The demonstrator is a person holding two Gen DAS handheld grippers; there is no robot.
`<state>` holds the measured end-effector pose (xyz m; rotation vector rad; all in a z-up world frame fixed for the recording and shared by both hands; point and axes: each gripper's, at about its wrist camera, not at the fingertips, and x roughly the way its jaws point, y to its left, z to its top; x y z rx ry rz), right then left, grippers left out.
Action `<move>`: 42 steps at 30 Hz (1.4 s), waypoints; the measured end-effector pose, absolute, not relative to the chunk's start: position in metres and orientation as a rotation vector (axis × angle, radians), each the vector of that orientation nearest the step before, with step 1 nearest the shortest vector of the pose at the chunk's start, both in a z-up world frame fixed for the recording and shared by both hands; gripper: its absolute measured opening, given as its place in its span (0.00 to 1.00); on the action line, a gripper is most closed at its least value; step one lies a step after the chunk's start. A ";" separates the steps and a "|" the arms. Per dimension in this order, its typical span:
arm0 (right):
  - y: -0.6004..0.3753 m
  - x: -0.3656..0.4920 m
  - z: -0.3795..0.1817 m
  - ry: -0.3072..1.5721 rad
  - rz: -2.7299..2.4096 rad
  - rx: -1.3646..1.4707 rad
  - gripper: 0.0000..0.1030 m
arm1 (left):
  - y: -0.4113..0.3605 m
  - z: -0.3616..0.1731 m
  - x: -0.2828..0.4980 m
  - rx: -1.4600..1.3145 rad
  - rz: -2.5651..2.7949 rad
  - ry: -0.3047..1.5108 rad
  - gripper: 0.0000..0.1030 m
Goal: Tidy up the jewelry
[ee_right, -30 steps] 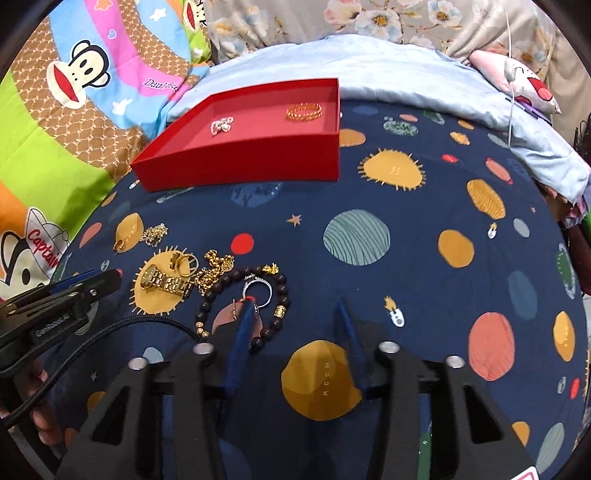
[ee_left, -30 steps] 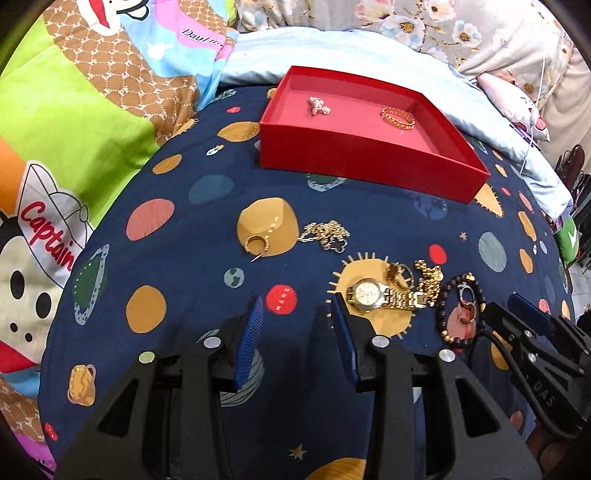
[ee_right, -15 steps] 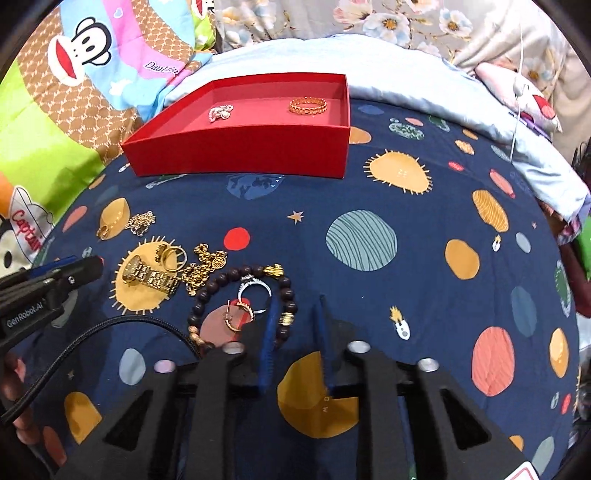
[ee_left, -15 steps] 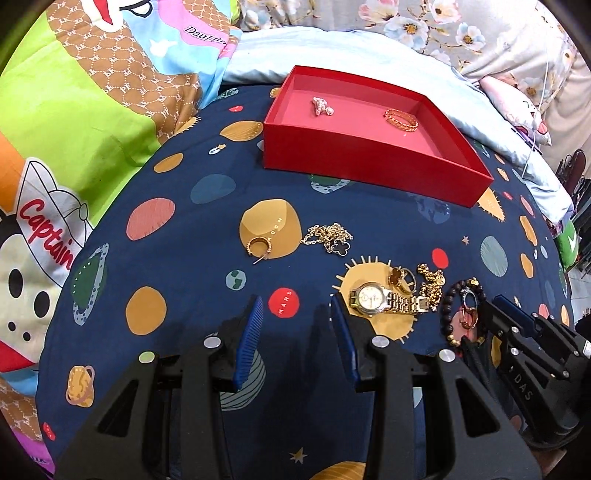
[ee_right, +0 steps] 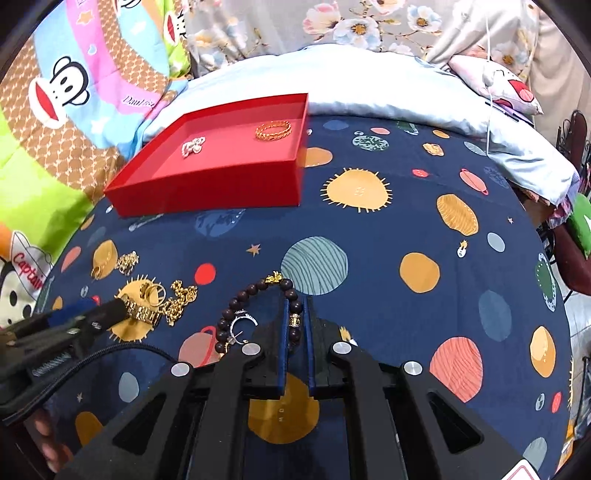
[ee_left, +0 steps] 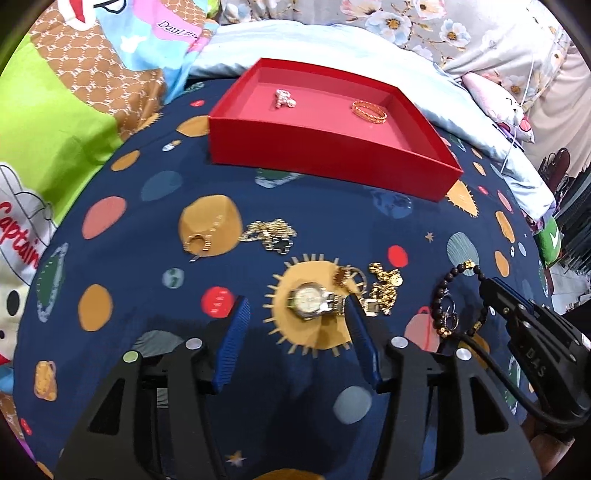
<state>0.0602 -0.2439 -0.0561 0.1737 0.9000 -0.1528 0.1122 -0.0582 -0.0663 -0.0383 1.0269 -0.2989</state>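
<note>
Dark blue bedding (ee_right: 388, 258) printed with planets, suns and stars covers the bed, with a cartoon monkey quilt (ee_right: 74, 92) bunched along its far left side, a pale blue pillow (ee_right: 369, 85) behind, and floral fabric (ee_right: 351, 26) at the back. On the far part of the bedding sits a shallow red tray (ee_left: 325, 147), holding a small silvery piece (ee_left: 284, 99) and a gold bangle (ee_left: 369, 109), well apart from each other. Nearer, loose jewelry lies scattered on the cloth: a gold hoop earring (ee_left: 197, 243) on an orange planet, a tangled gold chain (ee_left: 269, 234) just beside it, a gold watch (ee_left: 314, 303) on a sun print, a gold ring (ee_left: 341, 276) and a second gold chain (ee_left: 384, 291) next to the watch. The left gripper (ee_left: 295, 321) is spread wide, low over the bedding, with the watch face between its blue pads (ee_left: 232, 343) and the right-hand pad over the watch band. The right gripper (ee_right: 296, 325) is clamped on the near right side of a dark beaded bracelet (ee_right: 255, 288), whose loop carries gold charms and lies on the cloth around a silver ring (ee_right: 242, 319). In the right wrist view, the left gripper's tip partly covers the watch.
</note>
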 end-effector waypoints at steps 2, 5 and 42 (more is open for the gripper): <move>-0.246 0.060 -0.056 0.899 -0.151 0.183 0.06 | -0.063 -0.070 0.116 -0.050 -0.289 1.040 0.50; -0.248 0.060 -0.056 0.899 -0.147 0.194 0.06 | -0.067 -0.072 0.120 -0.037 -0.251 1.035 0.49; -0.234 0.081 -0.005 0.777 -0.061 0.186 0.06 | -0.043 -0.018 0.118 0.000 -0.279 0.916 0.07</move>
